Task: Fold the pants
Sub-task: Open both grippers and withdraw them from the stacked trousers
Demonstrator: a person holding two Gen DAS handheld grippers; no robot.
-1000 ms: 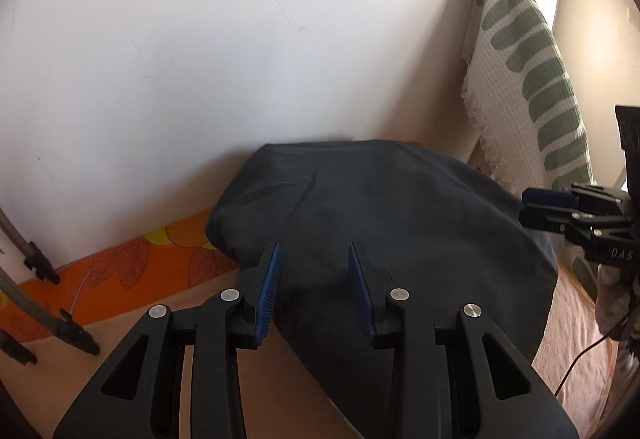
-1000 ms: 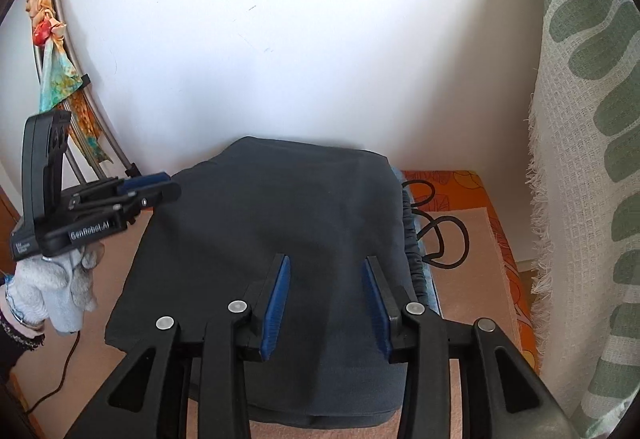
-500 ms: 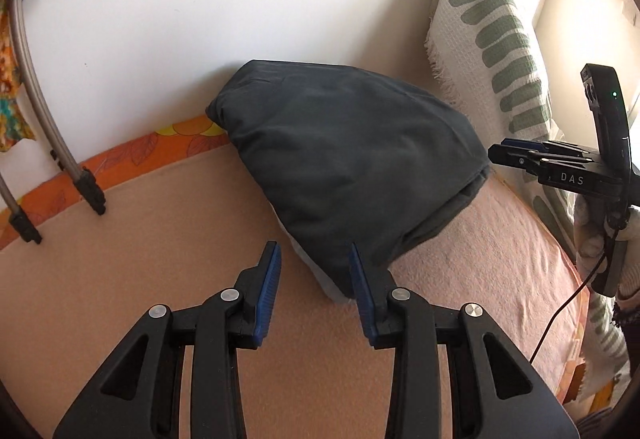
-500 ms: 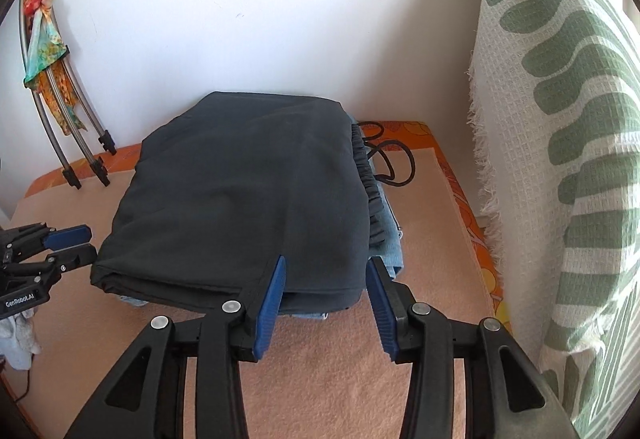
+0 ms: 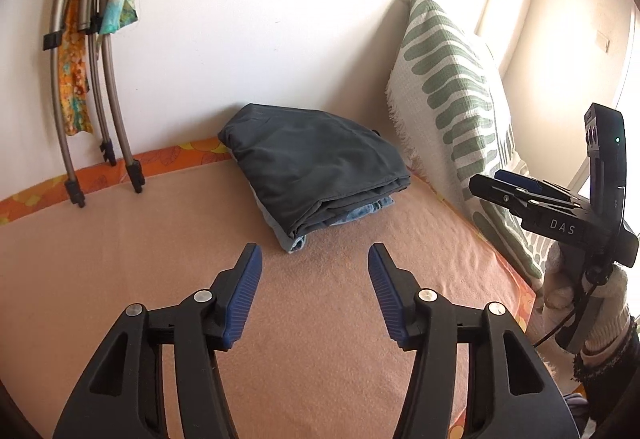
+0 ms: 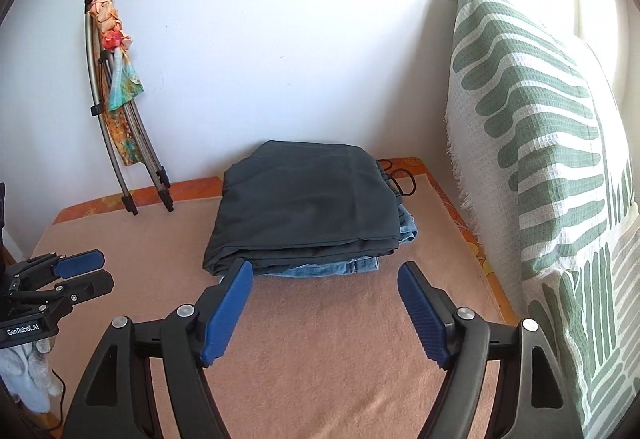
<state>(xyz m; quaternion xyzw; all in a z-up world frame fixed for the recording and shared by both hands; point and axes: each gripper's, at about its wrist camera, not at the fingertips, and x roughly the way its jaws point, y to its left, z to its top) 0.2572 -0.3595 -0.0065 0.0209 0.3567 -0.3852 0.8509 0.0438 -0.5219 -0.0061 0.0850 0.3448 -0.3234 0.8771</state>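
Folded dark grey pants (image 5: 316, 159) lie on top of folded blue jeans (image 5: 362, 209) at the back of the peach blanket, by the wall; they also show in the right wrist view (image 6: 304, 203), with the jeans (image 6: 332, 268) peeking out below. My left gripper (image 5: 314, 255) is open and empty, well back from the stack. My right gripper (image 6: 325, 273) is open and empty, just in front of the stack's near edge. Each gripper shows in the other's view: the right one (image 5: 500, 181), the left one (image 6: 86, 271).
A green-and-white patterned cushion (image 6: 532, 143) stands along the right side. Folded metal rods with colourful cloth (image 6: 116, 111) lean on the white wall at back left. A black cable (image 6: 400, 175) lies behind the stack. The peach blanket (image 5: 160, 239) has an orange border.
Both grippers have pulled back and away from the folded pants and opened wider. The pants stay on the stack by the wall.
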